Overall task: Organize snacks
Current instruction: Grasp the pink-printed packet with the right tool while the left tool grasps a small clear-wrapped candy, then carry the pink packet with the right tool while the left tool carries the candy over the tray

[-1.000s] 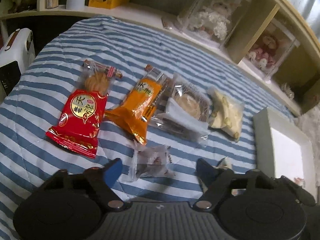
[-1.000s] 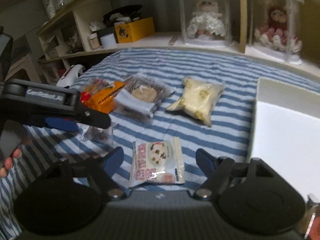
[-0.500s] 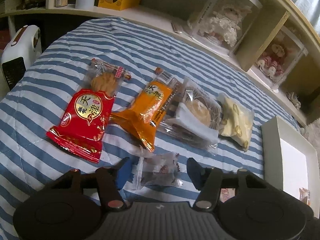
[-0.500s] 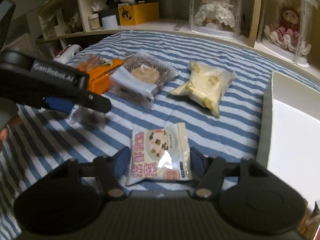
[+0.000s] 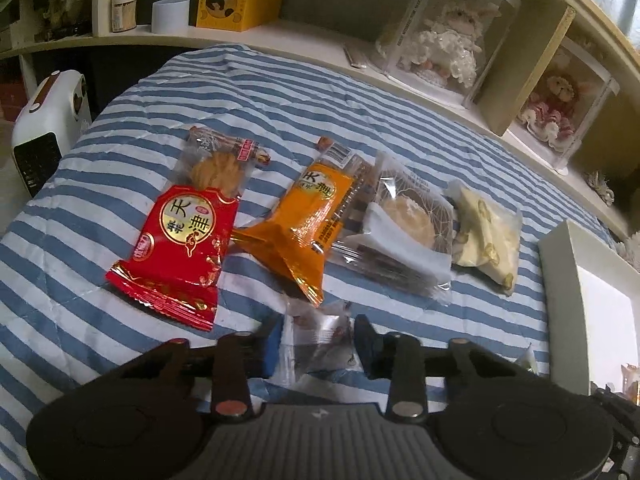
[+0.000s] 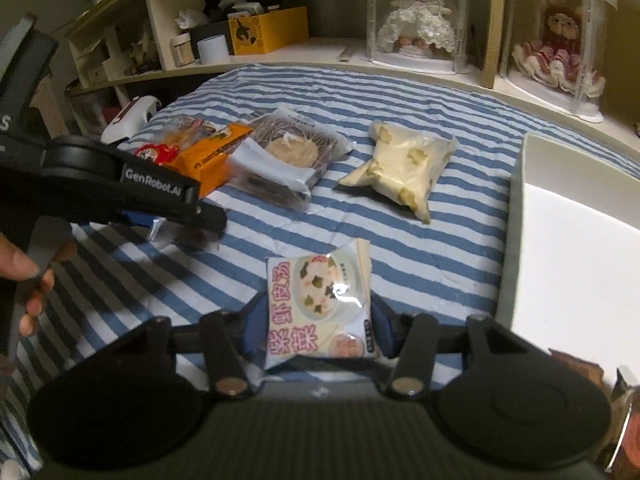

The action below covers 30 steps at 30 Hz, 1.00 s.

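Note:
My left gripper is shut on a small clear snack packet low over the blue-striped cover. In the right wrist view a white soup packet with pink lettering sits between the fingers of my right gripper. Its jaws are closing, and the pads touch both side edges of the packet. Behind lie a red packet, an orange packet, a clear-wrapped pastry and a pale yellow packet. An open white box stands to the right.
A white heater stands past the cover's left edge. A shelf behind carries a yellow box, a white cup and two doll cases. A hand holds the left gripper at the left of the right wrist view.
Both pairs of jaws have narrowed. The left ones closed onto the small clear packet, and the right ones came in against the sides of the white soup packet. Neither hand shifted much.

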Each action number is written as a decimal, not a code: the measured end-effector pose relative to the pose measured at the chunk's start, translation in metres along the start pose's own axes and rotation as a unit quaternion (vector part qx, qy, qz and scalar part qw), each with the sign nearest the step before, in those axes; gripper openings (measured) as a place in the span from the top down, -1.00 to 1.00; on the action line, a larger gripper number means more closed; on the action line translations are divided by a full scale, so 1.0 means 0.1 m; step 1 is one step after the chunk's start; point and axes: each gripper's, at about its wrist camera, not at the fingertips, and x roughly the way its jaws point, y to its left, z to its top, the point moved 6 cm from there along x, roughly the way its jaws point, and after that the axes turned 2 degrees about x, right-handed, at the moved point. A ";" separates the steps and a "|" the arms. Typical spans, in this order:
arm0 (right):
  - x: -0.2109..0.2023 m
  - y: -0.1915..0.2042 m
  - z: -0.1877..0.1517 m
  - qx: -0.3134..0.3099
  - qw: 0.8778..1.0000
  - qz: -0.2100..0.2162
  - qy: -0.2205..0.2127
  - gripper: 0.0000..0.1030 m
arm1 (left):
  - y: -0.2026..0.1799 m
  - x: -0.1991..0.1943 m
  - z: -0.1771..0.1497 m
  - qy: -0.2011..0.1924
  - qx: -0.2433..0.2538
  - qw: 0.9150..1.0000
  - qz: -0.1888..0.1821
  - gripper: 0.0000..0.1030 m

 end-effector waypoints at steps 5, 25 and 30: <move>-0.13 -0.04 -0.01 0.015 1.000 0.004 -0.007 -0.14 | -0.07 -0.17 -0.01 -0.001 -0.011 1.000 -0.029 0.32; -1.31 -0.35 0.41 0.059 0.992 0.000 -0.113 -0.14 | -0.76 -1.34 0.08 -0.107 0.055 0.985 -0.121 0.32; -1.58 -0.54 0.40 0.069 0.989 -0.016 -0.126 -0.14 | -0.95 -1.44 0.03 -0.110 0.066 0.981 -0.144 0.32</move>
